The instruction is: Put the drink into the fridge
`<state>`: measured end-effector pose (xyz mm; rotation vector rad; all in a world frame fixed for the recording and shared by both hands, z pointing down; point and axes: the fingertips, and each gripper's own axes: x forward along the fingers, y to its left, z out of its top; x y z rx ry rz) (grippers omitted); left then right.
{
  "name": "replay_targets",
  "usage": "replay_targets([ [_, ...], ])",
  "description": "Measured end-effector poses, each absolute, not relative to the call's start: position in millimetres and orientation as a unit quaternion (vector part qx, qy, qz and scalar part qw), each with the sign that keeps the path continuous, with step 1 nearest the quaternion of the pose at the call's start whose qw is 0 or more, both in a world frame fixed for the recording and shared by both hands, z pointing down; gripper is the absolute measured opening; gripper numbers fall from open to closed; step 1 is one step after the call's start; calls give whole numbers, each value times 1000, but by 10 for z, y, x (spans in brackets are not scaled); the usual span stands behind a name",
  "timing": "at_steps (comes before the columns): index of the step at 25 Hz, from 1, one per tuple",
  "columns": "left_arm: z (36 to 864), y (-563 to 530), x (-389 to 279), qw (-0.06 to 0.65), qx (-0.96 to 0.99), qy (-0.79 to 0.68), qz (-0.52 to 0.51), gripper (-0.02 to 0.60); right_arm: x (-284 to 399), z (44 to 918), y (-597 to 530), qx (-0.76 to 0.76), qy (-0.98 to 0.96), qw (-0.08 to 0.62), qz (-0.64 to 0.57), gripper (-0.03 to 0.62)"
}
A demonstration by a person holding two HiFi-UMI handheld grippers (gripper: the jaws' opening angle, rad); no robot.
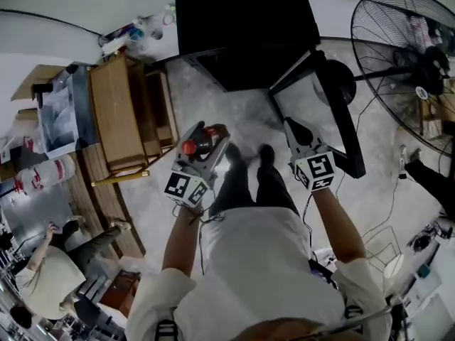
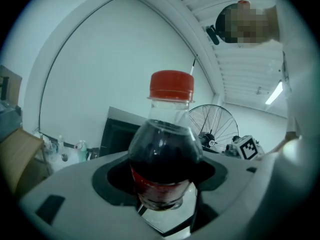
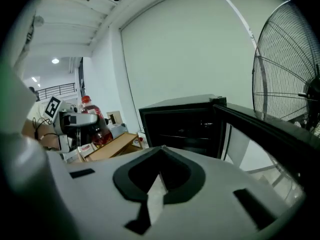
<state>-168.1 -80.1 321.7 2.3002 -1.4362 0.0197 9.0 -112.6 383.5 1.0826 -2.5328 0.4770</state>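
The left gripper [image 1: 202, 143] has its jaws pinching the bottle [image 2: 165, 154] low on its round body. The red cap stands well above the pads, and the dark drink fills it to the shoulder. The bottle is in the air over the floor, in front of the fridge [image 1: 242, 27] and left of its open door [image 1: 334, 112]. The right gripper [image 3: 157, 184] has its jaws pressed together on nothing and points at the dark opening.

The main risk is the hold. A low grip on a smooth, curved, top-heavy bottle could let it tip or slide out if the gripper swings fast or turns. The cap could also catch on the top of the fridge frame or on a shelf edge if it goes in too high. The door stands close by the right gripper, so a nudge there could swing it into the way.
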Motion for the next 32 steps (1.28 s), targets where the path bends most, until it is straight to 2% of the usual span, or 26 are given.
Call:
replay_targets([
  [10,4002,-1266,-1598,196,858,-474,24,302,-125,4453,-1305,409,-887,160,146,2],
  [16,4598,-1451,-1470,210,856,-473,25,302,-247,4964,-1481,405,-889,157,146,2],
  [32,6073,-1926,-1139,199,834,-514,1,302,-65,6242,-1946,397,-901,130,119,2],
])
